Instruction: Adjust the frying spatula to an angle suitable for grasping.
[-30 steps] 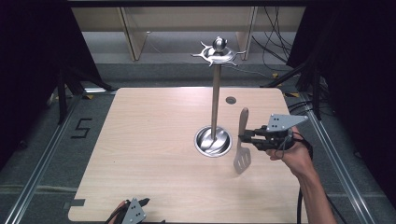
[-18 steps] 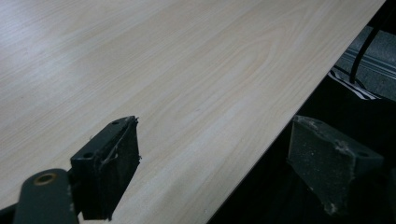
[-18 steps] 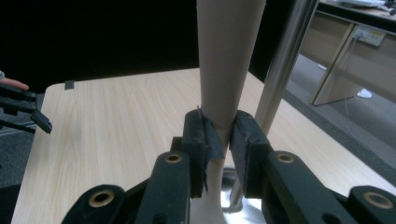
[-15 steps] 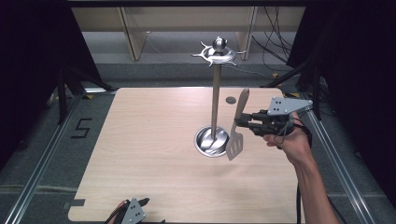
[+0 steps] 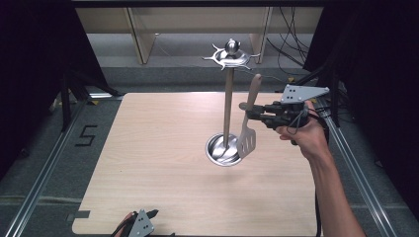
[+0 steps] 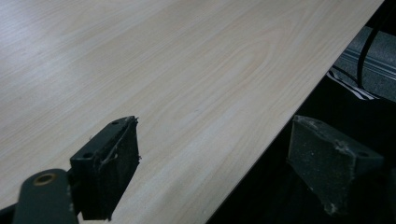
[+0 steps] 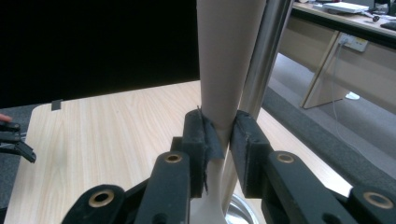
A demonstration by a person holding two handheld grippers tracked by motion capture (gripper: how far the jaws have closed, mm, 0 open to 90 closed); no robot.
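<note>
Spatula [image 5: 249,118] in right gripper [image 5: 245,111] hangs beside stand pole [image 5: 228,106]

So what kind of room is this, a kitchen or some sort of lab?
Most likely a lab or test room, not a kitchen. The wooden table sits in a railed frame with a floor mark beside it, loose cables trail behind, and a desk with equipment stands nearby. Dark curtains hang at the sides.
</note>
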